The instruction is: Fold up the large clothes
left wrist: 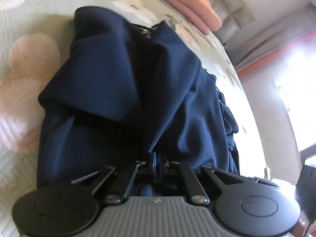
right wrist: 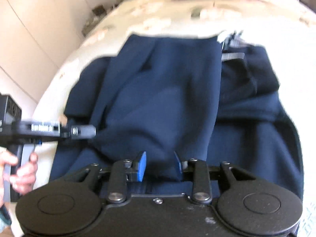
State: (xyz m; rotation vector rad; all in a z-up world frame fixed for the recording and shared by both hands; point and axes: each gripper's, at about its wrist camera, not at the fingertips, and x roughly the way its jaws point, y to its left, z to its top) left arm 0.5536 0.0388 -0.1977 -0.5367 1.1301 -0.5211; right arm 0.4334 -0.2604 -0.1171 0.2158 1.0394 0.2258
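Mid-fold here: the navy garment (left wrist: 126, 90) is lying bunched on the floral bed (left wrist: 29, 39). Left gripper (left wrist: 157, 159) is pinching its near edge; right gripper (right wrist: 160, 165) is gaping around a fold. Next probably needs lifting that edge across evenly.

My left gripper (left wrist: 157, 159) has a ribbed grey housing with two round black caps, black link arms and silver screws. My right gripper (right wrist: 160, 165) is all black — blue pads (right wrist: 142, 163) on its fingers, white scuffs on the body. At nine o'clock, white lettering runs along the left tool's side.
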